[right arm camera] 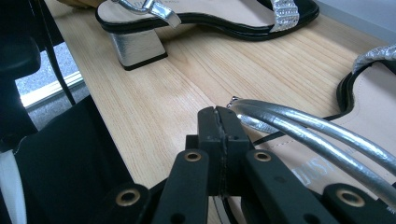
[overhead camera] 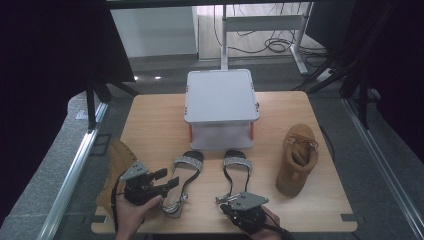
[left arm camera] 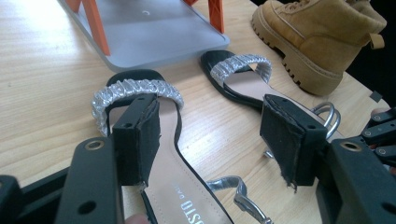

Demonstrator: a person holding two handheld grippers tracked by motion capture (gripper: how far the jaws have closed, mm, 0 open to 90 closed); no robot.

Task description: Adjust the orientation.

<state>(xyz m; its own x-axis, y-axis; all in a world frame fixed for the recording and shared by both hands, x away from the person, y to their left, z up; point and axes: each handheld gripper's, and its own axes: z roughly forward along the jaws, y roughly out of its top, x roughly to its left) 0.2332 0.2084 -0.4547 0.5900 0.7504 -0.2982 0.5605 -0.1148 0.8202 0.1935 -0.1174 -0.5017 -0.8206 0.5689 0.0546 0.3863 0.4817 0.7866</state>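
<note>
You have two black-soled sandals (overhead camera: 186, 176) with glittering silver straps and beige insoles, two tan suede boots (overhead camera: 297, 160), a pale grey stand (overhead camera: 221, 95) on orange legs, and a light wood-grain tabletop (overhead camera: 155, 125).

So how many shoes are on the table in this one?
4. Left sandal in front of the left gripper; right sandal by the right gripper; one tan boot at the table's right side; another tan boot at the left edge, partly hidden.

Two sandals (overhead camera: 210, 175) lie side by side before the stand (overhead camera: 221, 107) mid-worktop (overhead camera: 155, 125); one boot (overhead camera: 298, 159) right, another (overhead camera: 117, 170) at the left edge
</note>
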